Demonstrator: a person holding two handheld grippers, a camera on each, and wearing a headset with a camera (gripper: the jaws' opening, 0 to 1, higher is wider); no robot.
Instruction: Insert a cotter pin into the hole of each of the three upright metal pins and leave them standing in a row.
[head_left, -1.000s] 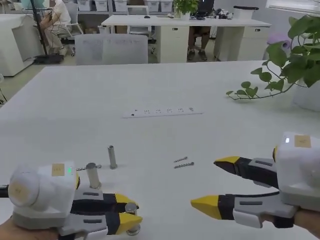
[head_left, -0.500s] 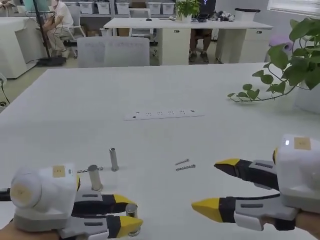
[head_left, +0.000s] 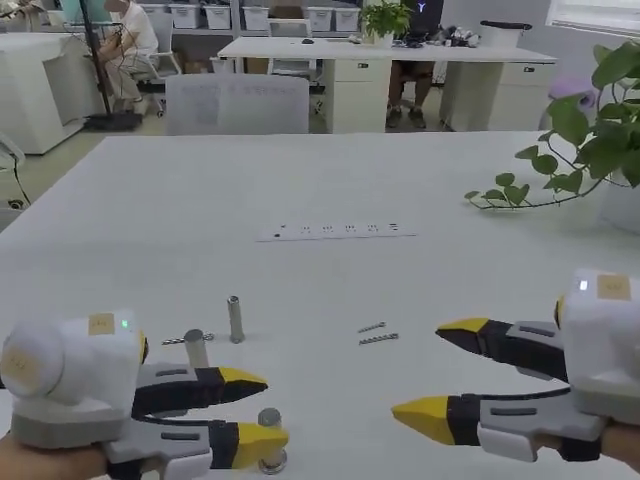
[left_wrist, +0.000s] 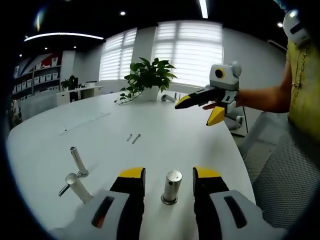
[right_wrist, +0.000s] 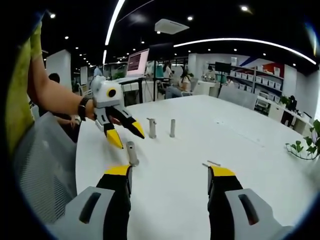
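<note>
Three upright metal pins stand at the table's front left. The far pin (head_left: 235, 318) (left_wrist: 77, 161) is bare. The middle pin (head_left: 197, 350) (left_wrist: 75, 182) has a cotter pin through its top. The nearest pin (head_left: 270, 442) (left_wrist: 171, 186) (right_wrist: 132, 152) stands between the jaws of my left gripper (head_left: 258, 408) (left_wrist: 170, 175), which is open with a gap on each side of the pin. Two loose cotter pins (head_left: 375, 333) (left_wrist: 132, 137) (right_wrist: 212, 163) lie mid-table. My right gripper (head_left: 440, 368) (right_wrist: 169, 171) hovers open to their right, with nothing in it.
A white power strip (head_left: 335, 230) lies flat further back on the table. A potted plant (head_left: 590, 150) trails leaves over the right edge. A chair (head_left: 235, 100) stands at the far edge, with desks and a seated person beyond.
My left gripper's jaws have spread wider around the nearest pin, which still stands upright. The right gripper has barely moved. The head view has tilted slightly.
</note>
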